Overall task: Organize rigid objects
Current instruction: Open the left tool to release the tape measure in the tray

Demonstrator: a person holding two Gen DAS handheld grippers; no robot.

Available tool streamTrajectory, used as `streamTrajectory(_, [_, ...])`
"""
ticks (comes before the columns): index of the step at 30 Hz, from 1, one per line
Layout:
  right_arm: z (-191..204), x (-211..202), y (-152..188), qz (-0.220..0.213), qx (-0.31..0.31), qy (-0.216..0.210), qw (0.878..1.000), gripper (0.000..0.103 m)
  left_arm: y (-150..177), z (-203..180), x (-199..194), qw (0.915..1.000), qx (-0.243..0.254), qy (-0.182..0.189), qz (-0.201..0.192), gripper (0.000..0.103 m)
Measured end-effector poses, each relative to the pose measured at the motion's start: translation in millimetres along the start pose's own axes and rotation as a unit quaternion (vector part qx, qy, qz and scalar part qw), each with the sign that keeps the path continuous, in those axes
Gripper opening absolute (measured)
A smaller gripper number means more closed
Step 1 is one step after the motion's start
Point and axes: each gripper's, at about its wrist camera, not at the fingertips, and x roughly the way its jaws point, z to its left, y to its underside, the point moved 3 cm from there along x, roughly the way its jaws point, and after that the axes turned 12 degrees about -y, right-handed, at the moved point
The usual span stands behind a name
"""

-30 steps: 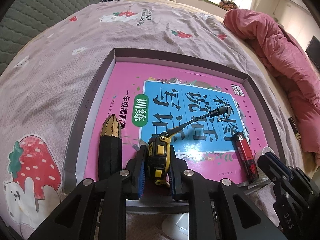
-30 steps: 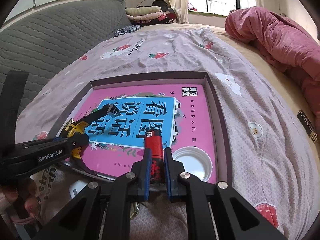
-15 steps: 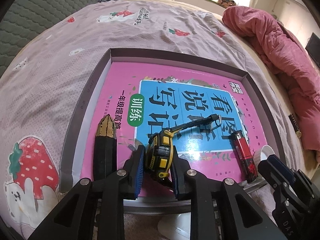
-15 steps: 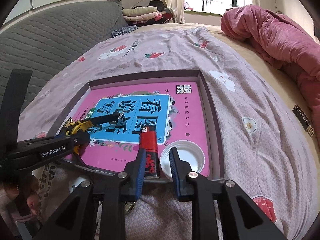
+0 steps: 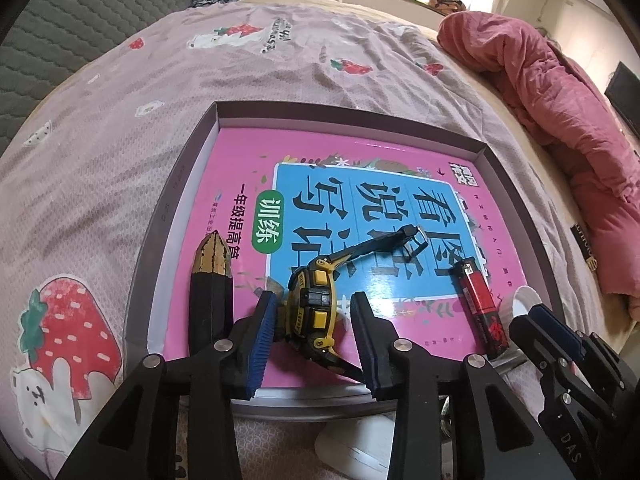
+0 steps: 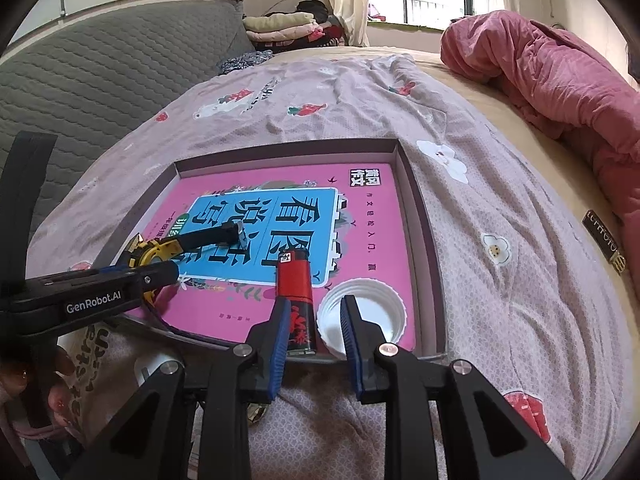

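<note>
A shallow grey box point(image 5: 176, 208) on the bed holds a pink and blue book point(image 5: 352, 184). On the book lies a yellow and black tape measure point(image 5: 312, 312) with its black strap stretched out. My left gripper point(image 5: 314, 304) straddles it, jaws opening, with a gap at the right pad. In the right wrist view a red and black lighter point(image 6: 294, 292) lies on the book between the opening jaws of my right gripper point(image 6: 316, 304), clear of the right pad. A white cap point(image 6: 368, 304) sits under that pad.
A black pencil-shaped object with a gold tip point(image 5: 212, 280) lies in the box, left of the tape measure. A pink quilt point(image 5: 560, 100) is heaped on the right. A grey padded headboard point(image 6: 100, 80) and folded clothes point(image 6: 288, 28) stand behind. A hand point(image 6: 24, 380) shows at lower left.
Both grippers were shut, the left on the tape measure and the right on the lighter. Their jaws have spread, and both things now lie loose on the book.
</note>
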Motion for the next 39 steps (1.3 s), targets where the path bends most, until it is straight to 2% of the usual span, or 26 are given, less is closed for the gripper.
streamTrajectory(3, [0, -1, 0, 0.0, 0.001, 0.0, 1.0, 0.029, -1, 0, -6, 0.9999, 0.002, 0.005, -0.012, 0.047])
streamTrajectory(19, [3, -8, 1, -0.004, 0.001, 0.004, 1.0, 0.029, 3, 9, -23, 0.9998, 0.001, 0.0, -0.02, 0.05])
streamTrajectory(21, [3, -10, 0, -0.007, 0.0, 0.005, 1.0, 0.03, 3, 10, -26, 0.9998, 0.003, -0.001, -0.021, 0.055])
streamTrajectory(25, [4, -14, 0, -0.008, 0.0, 0.007, 1.0, 0.031, 5, 9, -32, 0.9997, 0.006, -0.001, -0.025, 0.057])
streamTrajectory(29, [5, -18, 1, -0.011, 0.001, 0.007, 1.0, 0.039, 6, 10, -37, 0.9995, 0.008, -0.004, -0.029, 0.058])
streamTrajectory(35, [6, -21, 0, -0.013, -0.002, 0.008, 1.0, 0.039, 7, 14, -42, 0.9994, 0.005, -0.007, -0.032, 0.059])
streamTrajectory(39, [8, -23, 0, -0.014, -0.005, 0.009, 1.0, 0.039, 7, 15, -46, 0.9994, 0.005, -0.004, -0.033, 0.065])
